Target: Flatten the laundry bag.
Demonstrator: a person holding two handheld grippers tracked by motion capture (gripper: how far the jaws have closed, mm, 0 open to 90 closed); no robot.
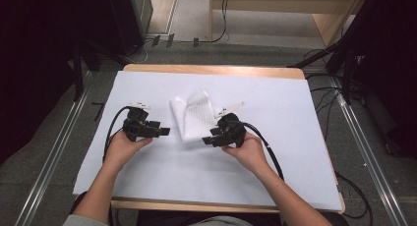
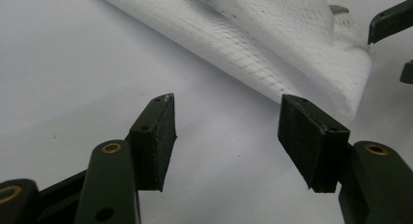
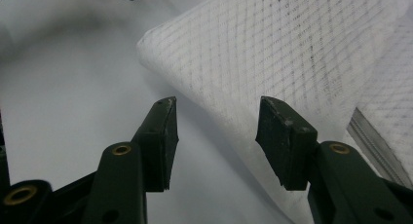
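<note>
Beyond your jaws, the white-covered wooden bench stood on grey floor, metal rails flanking it, dark racks behind.

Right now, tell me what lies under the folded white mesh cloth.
The mesh cloth lies on the white sheet that covers the table. Both grippers sit open beside it. Anything between its folded layers is hidden.

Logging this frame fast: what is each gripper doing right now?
Left gripper: open, empty, beside the white mesh bag.
Right gripper: open, empty, at the bag's edge.
</note>
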